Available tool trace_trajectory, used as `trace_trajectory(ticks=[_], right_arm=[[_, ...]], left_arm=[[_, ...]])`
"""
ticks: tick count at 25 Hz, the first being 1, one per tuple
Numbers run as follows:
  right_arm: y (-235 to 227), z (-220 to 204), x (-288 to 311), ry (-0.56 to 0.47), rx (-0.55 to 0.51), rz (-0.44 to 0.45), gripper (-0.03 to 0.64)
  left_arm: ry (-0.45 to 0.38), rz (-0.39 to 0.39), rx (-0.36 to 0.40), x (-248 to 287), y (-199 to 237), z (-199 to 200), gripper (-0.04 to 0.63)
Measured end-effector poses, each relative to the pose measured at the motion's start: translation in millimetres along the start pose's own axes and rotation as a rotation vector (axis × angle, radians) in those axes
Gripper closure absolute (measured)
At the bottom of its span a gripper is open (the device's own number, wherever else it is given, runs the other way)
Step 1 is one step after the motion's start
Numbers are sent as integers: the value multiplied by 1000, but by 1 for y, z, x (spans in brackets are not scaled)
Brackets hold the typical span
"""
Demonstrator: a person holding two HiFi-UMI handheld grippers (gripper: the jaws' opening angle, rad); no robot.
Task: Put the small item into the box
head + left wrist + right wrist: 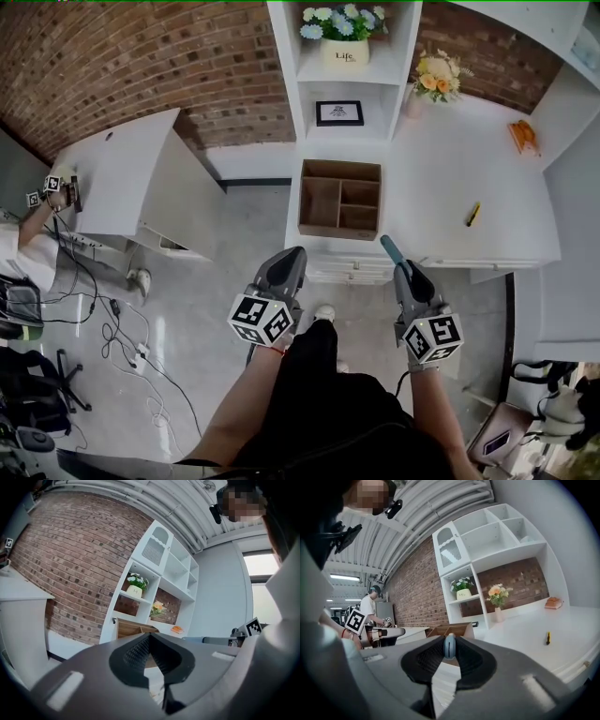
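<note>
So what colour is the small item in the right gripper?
The small item is light blue, seen best in the right gripper view.

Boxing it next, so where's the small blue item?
The small blue item is pinched in the right gripper, just off the wooden box's near right corner.

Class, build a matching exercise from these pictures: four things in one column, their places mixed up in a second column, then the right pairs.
Things:
1. wooden box
2. blue item
3. yellow tool
4. flower pot

Places:
A. on a shelf
B. held in the right gripper
C. lying alone on the white counter, right of the box
D. below the shelves, at the counter's front

Pairs: 1-D, 2-B, 3-C, 4-A
</note>
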State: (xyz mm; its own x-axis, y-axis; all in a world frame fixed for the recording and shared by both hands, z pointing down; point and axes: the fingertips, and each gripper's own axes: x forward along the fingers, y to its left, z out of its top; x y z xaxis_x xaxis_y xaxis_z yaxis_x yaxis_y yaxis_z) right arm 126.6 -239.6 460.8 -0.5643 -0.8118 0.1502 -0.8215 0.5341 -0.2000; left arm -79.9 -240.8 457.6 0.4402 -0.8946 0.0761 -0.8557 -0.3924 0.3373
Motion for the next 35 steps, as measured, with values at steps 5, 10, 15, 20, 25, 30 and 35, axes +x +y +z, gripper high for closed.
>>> trace_trajectory(ticks=[5,10,15,20,25,30,35], right_arm=[[-5,-2,28,38,-3,-2,548],[-8,-6,51,74,-4,2,548],[-4,-13,73,135,-29,14,546],[-3,-23,91,205,-37,14,546],[0,-29,105,252,-59,17,546],[1,-32,116,280,-77,18,546],[4,-33,123,313,-113,22,546]], left_arm=[[15,-2,-12,23,20,4,592],[30,9,-21,38,41,5,592],[31,26,-28,47,62,9,592],[27,36,-34,53,78,14,592],[33,46,-40,54,91,14,592],[40,47,-50,56,100,12,592],[40,41,-56,61,104,13,592]])
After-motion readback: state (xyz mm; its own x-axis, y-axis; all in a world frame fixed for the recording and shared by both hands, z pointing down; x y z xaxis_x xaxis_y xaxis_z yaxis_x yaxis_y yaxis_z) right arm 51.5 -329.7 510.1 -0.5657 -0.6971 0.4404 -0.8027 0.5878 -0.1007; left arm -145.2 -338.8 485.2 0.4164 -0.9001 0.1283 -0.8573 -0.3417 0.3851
